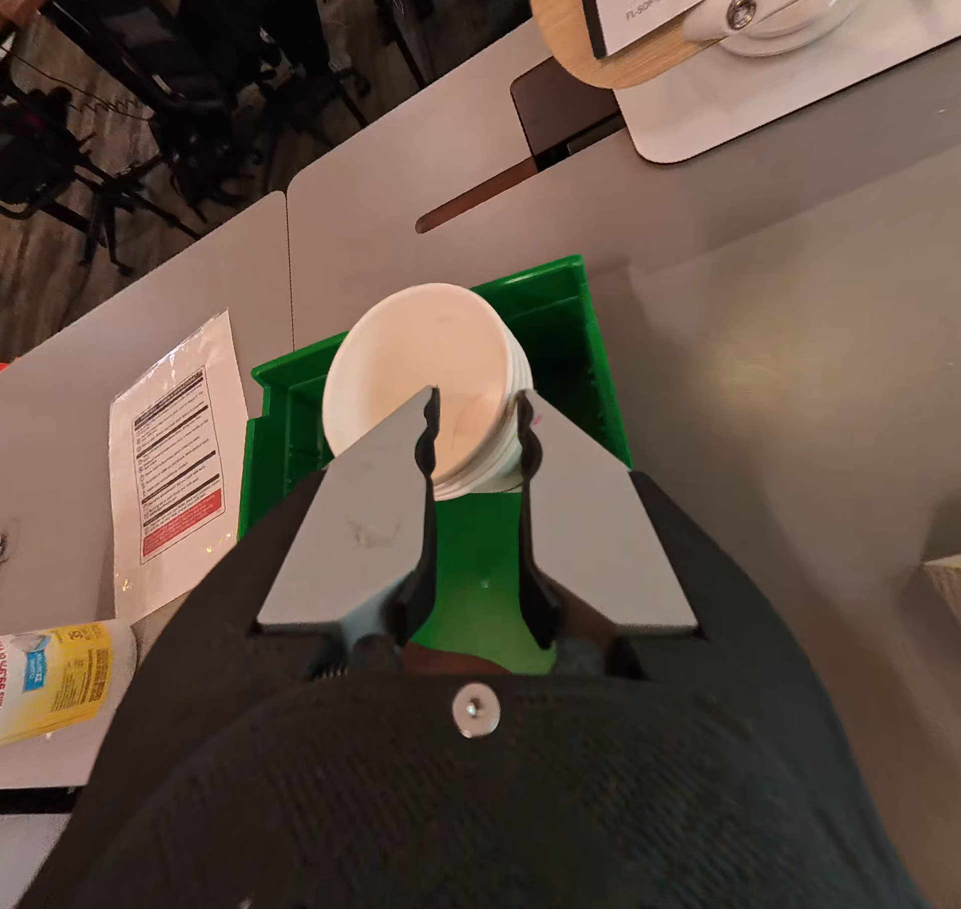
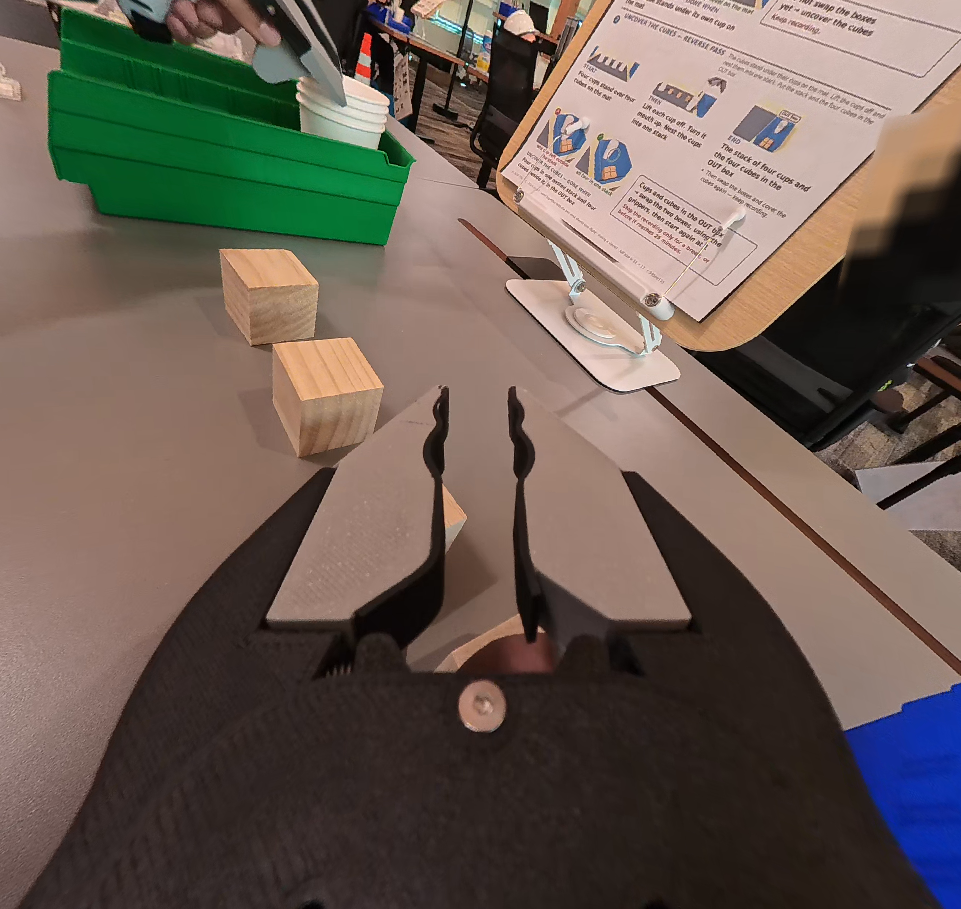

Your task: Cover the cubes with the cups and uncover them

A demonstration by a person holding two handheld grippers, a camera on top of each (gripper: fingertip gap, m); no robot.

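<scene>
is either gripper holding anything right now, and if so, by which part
The left gripper straddles the rim wall of the stacked white cups in the green bin, one finger inside, one outside; whether it presses cannot be told. The right gripper holds nothing.

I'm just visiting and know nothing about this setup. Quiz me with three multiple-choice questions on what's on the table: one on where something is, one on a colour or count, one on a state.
1. Where does the stack of white paper cups stand?
A. in the green plastic bin
B. on the grey table
C. on a cube

2. How many whole pale wooden cubes stand in plain view on the grey table?
A. none
B. two
C. five

3. How do the cups sit?
A. mouth up, nested
B. upside down, apart
C. crushed flat

Answers: 1 A, the bin walls surround the stack; 2 B, two cubes stand side by side, uncovered; 3 A, the open mouth faces the left wrist view.
</scene>
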